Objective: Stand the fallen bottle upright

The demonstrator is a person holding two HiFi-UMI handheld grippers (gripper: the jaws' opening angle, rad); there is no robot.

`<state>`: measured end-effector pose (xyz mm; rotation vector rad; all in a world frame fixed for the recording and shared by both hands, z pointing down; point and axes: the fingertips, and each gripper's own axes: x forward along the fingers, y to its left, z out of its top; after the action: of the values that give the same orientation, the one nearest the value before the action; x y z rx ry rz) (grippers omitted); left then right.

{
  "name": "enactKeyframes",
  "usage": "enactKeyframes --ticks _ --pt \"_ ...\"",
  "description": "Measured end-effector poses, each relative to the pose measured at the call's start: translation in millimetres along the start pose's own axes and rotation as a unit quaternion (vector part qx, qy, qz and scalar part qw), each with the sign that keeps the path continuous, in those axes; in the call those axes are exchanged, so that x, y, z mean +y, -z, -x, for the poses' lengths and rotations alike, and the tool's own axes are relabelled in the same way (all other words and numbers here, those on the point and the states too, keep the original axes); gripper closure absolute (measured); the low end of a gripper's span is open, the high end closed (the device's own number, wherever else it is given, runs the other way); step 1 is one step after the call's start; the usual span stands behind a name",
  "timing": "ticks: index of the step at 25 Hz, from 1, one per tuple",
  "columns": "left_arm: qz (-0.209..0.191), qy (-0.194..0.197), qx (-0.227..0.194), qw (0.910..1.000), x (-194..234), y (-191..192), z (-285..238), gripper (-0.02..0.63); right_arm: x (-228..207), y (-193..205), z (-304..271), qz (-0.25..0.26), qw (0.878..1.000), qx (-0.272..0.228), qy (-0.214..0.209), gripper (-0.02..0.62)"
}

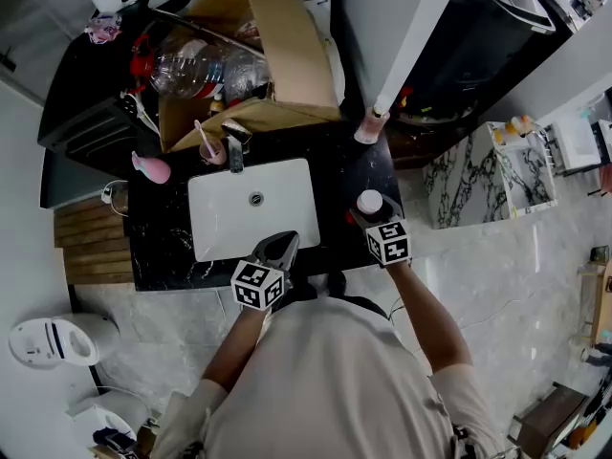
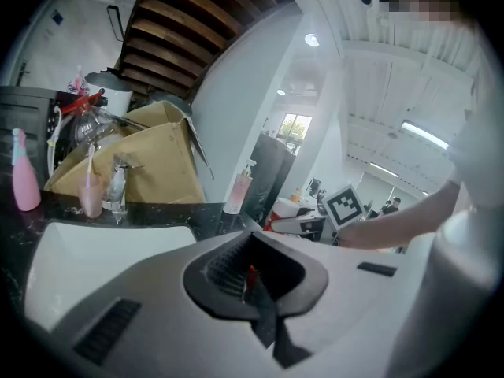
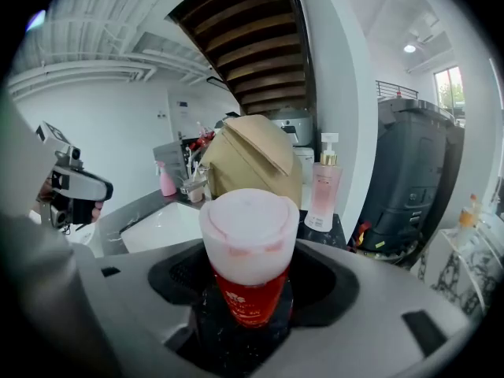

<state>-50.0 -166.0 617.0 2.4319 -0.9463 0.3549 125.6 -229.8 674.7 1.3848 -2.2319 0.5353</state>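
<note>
Sink set mid worktop; faucet behind it, box behind that. Pump bottle rear right. Right of sink, bottle upright inside right tool. Left tool at sink's front edge.

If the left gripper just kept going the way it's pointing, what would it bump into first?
Probably the right rim of the sink or the black counter just beyond it, since the left gripper tilts downward. Depth is hard to judge; further along that line stands the pink pump bottle.

Bottle in right claw — beside sink
</note>
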Motion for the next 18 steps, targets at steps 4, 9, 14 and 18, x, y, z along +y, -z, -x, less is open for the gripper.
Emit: enactKeyframes --ticks 4,9,14,18 --pt "0.003 -0.002 0.003 1.0000 2.0 0.4 -2.5 0.598 3.1 0.4 0.3 0.014 1.000 -0.003 0.000 0.291" --pt "0.002 -0.005 0.005 1.0000 3.4 1.2 -2.2 0.598 6.8 1.9 2.5 0.022 1.000 -0.008 -0.001 0.291" --pt "0.003 -0.013 0.002 0.9999 2.6 -0.5 -2.9 0.598 6.0 2.0 1.5 0.026 1.000 -0.011 -0.003 0.290" --pt "0.003 -0.020 -0.001 0.9998 0.7 -1.3 -1.4 0.598 7.2 1.2 1.1 0.032 0.999 -0.011 -0.011 0.283"
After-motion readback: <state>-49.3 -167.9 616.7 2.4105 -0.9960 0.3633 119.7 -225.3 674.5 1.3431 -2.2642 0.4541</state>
